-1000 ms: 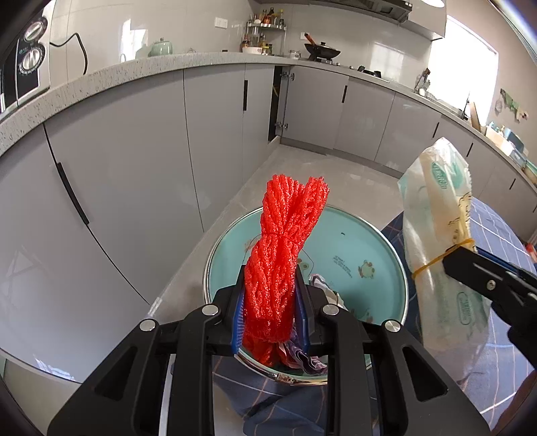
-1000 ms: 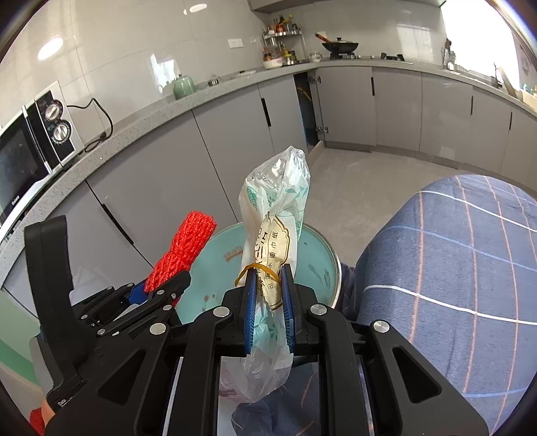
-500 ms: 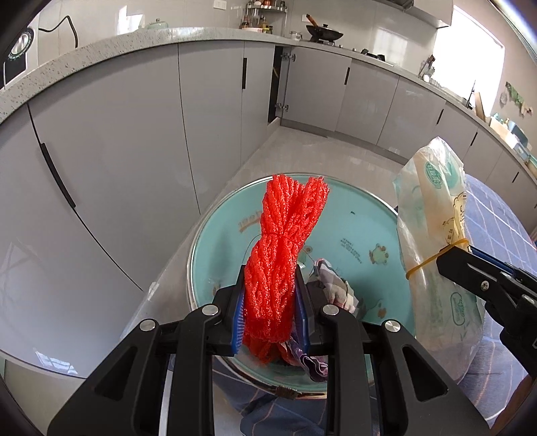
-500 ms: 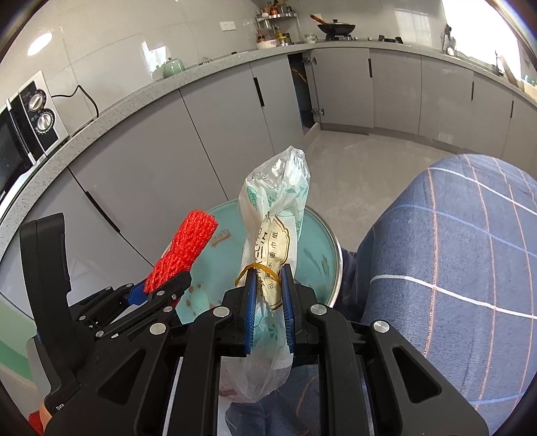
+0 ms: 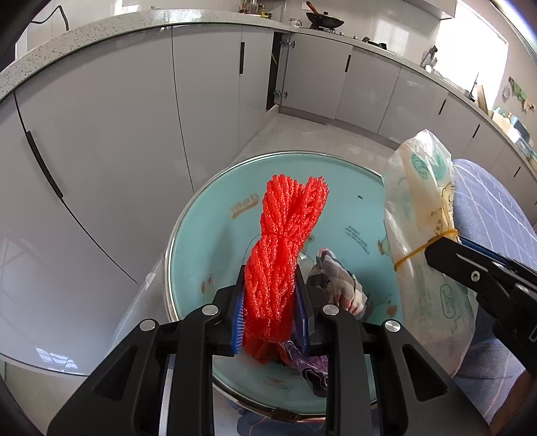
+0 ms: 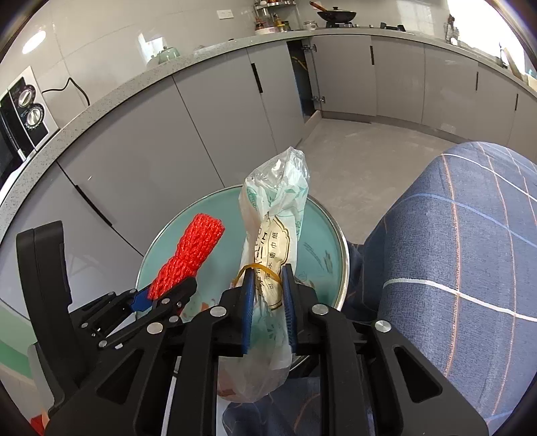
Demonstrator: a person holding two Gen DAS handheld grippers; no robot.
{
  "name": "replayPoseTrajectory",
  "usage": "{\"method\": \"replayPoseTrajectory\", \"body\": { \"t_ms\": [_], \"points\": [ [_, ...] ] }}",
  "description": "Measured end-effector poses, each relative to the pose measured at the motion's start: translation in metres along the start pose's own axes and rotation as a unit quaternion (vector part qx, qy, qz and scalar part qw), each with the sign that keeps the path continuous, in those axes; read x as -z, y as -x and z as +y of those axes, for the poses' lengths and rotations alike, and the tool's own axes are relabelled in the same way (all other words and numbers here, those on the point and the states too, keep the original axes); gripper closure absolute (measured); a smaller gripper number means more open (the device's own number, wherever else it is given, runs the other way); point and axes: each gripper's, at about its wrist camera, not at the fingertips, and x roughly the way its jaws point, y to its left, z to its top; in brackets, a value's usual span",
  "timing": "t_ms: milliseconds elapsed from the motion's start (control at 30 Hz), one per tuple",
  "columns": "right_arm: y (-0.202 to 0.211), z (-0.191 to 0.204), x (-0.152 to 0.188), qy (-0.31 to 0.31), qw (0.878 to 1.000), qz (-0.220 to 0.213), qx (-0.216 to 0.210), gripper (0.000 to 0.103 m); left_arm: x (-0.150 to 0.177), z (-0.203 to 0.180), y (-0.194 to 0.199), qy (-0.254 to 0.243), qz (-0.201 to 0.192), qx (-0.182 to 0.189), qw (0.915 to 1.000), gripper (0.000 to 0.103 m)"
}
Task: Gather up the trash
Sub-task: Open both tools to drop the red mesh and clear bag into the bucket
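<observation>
With left gripper [image 5: 270, 313] clamped on red mesh net [image 5: 283, 248] and right gripper [image 6: 266, 315], jaws just easing apart, around tissue packet [image 6: 272, 248], both above teal basin [image 5: 352, 214]: release squarely over centre, clear of rim.

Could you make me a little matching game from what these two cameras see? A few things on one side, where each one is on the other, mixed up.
Things:
1. red mesh net
2. plastic wrapper with a rubber band
3. teal basin
4. wok

Places:
A. far back on the kitchen counter
B. below both sets of tongs, with crumpled scraps inside
C. between the blue pads of the left tongs
D. between the blue pads of the right tongs

Pairs: 1-C, 2-D, 3-B, 4-A
</observation>
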Motion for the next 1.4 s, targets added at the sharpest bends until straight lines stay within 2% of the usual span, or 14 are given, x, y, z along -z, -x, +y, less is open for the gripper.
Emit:
{"method": "replayPoseTrajectory", "body": {
  "t_ms": [33, 67, 100, 167, 200, 267, 367, 467, 600, 733, 867, 967, 1100, 1400],
  "points": [
    [-0.001, -0.002, 0.000, -0.002, 1.000, 0.001, -0.001, 0.072, 0.000, 0.000, -0.001, -0.001, 0.001, 0.001, 1.0000, 0.078],
    [-0.002, -0.004, -0.001, -0.007, 1.000, 0.000, -0.005, 0.055, 0.000, -0.001, -0.003, -0.004, 0.003, 0.003, 1.0000, 0.078],
    [0.001, -0.008, -0.001, -0.015, 1.000, -0.005, -0.011, 0.050, 0.001, -0.002, -0.003, -0.007, 0.003, 0.002, 1.0000, 0.075],
    [0.010, -0.014, -0.001, -0.025, 0.999, -0.023, -0.015, 0.050, 0.001, -0.004, -0.004, -0.014, 0.001, -0.011, 0.9998, 0.065],
    [0.014, -0.015, -0.001, -0.026, 0.999, -0.030, -0.014, 0.050, 0.001, -0.005, -0.003, -0.015, -0.002, -0.014, 0.9998, 0.056],
    [0.027, -0.019, -0.002, -0.032, 0.998, -0.050, -0.005, 0.050, 0.002, -0.005, 0.000, -0.015, -0.010, -0.013, 0.9997, 0.055],
    [0.039, -0.019, -0.004, -0.028, 0.998, -0.061, -0.014, 0.050, 0.002, -0.005, 0.003, -0.011, -0.018, -0.022, 0.9996, 0.040],
    [0.037, -0.009, -0.008, -0.002, 0.998, -0.062, 0.003, 0.050, 0.005, -0.005, 0.006, -0.015, -0.018, -0.036, 0.9991, 0.040],
    [0.012, -0.002, -0.011, 0.027, 0.999, -0.032, 0.022, 0.033, 0.008, 0.005, 0.021, -0.007, -0.028, -0.054, 0.9981, 0.040],
    [0.001, -0.010, -0.002, 0.015, 0.999, -0.025, 0.033, 0.030, 0.013, 0.018, 0.033, 0.015, -0.025, -0.043, 0.9987, 0.040],
    [0.002, -0.014, -0.001, 0.012, 0.999, -0.030, 0.041, 0.018, 0.016, 0.019, 0.041, 0.032, -0.021, -0.024, 0.9990, 0.040],
    [-0.006, -0.012, -0.002, 0.017, 0.998, -0.022, 0.049, 0.017, 0.024, 0.008, 0.043, 0.026, -0.015, 0.000, 0.9995, 0.040],
    [-0.010, -0.016, -0.003, -0.003, 1.000, -0.009, 0.028, 0.017, 0.032, -0.008, 0.036, 0.019, -0.003, 0.026, 0.9995, 0.040],
    [-0.006, -0.014, -0.002, -0.014, 0.999, 0.029, -0.006, 0.017, 0.034, -0.014, 0.023, 0.019, -0.001, 0.013, 0.9997, 0.040]
  ]
}}
